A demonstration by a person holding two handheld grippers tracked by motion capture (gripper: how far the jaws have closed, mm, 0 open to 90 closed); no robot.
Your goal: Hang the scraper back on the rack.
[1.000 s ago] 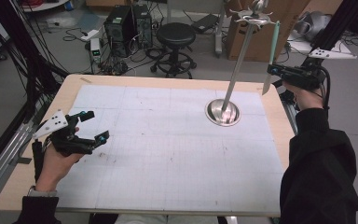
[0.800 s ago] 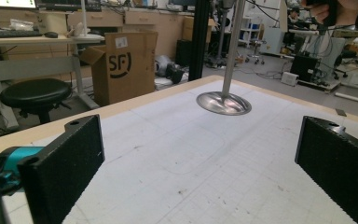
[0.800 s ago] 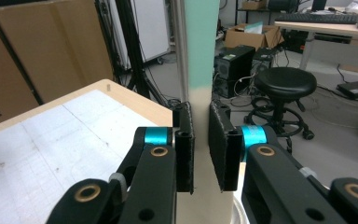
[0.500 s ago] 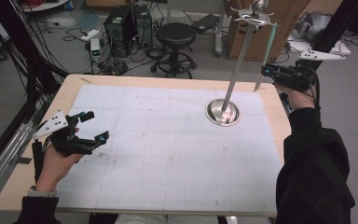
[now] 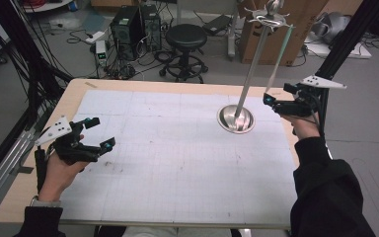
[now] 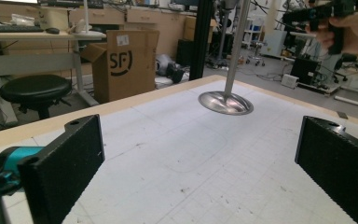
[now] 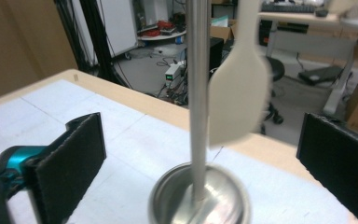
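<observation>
A metal stand has a round base (image 5: 235,119) on the right of the white mat and a tall pole (image 5: 249,74) with hooks at the top. A pale spatula (image 5: 278,58) hangs from those hooks, blade (image 7: 238,93) down beside the pole (image 7: 197,93). My right gripper (image 5: 278,95) sits level with the blade. Its jaws have just been opening and stand wide apart, with the blade ahead between them and untouched. My left gripper (image 5: 102,132) rests open at the table's left with nothing in it. The left gripper view shows the base (image 6: 225,101) far ahead.
The gridded mat (image 5: 177,163) covers most of the wooden table. Behind the far edge are a black stool (image 5: 186,37), computer towers (image 5: 135,24), a cardboard box (image 5: 301,19) and floor cables. Black frame posts (image 5: 15,54) rise at the left and right.
My right gripper has come down and leftward toward the stand, and its jaws have opened off the spatula, which now hangs free. The left hand has stayed put.
</observation>
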